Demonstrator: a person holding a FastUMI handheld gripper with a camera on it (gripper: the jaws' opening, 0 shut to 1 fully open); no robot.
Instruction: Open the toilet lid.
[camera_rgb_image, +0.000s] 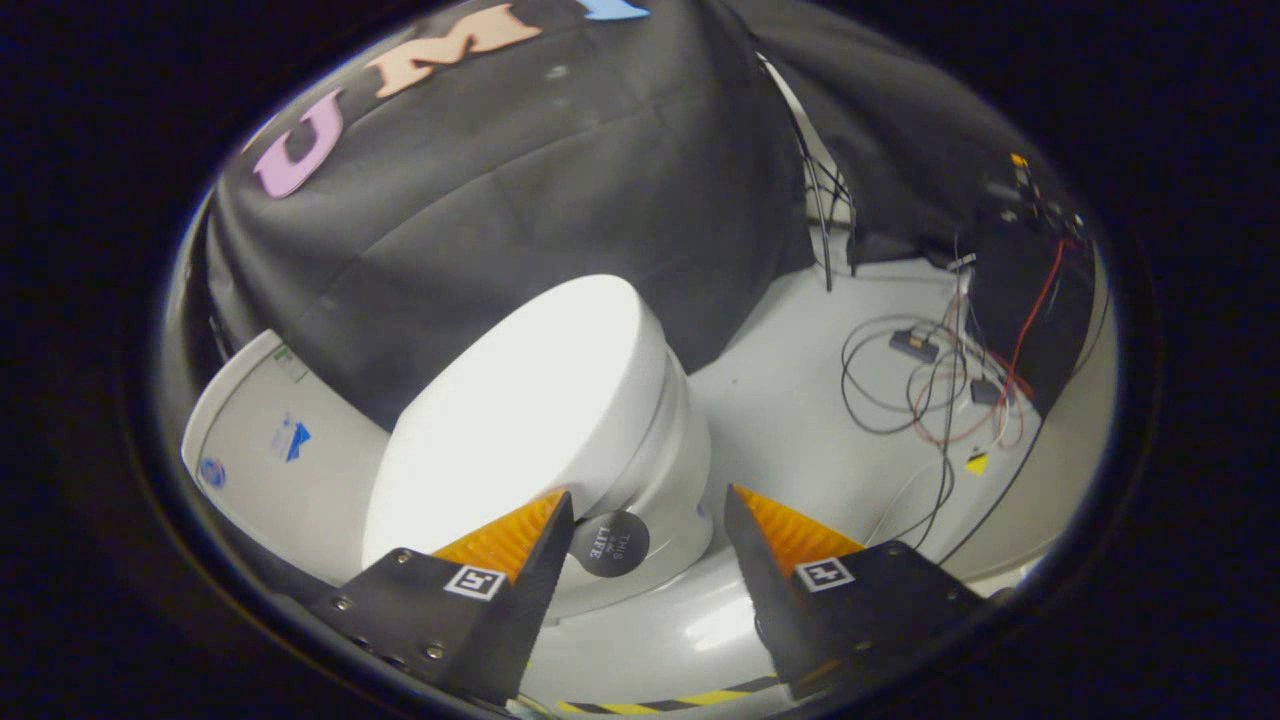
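The white toilet lid (520, 410) lies down on the bowl (672, 470), glaring bright in the light. The cistern (270, 470) stands behind it, against the black cloth wall. My gripper (648, 500) is open, close to the lid's front end. One fingertip (555, 512) overlaps the lid's front edge and the other fingertip (738, 505) stands off to the bowl's side. Between the fingers sits the bowl's front with a round black sticker (610, 543). Neither finger presses on anything that I can see.
Loose cables (930, 390) and small boxes lie on the pale floor beyond the bowl, near dark equipment (1030, 270) by the wall. A small yellow marker (977, 463) lies there too. Yellow-and-black tape (660, 702) runs under the fingers.
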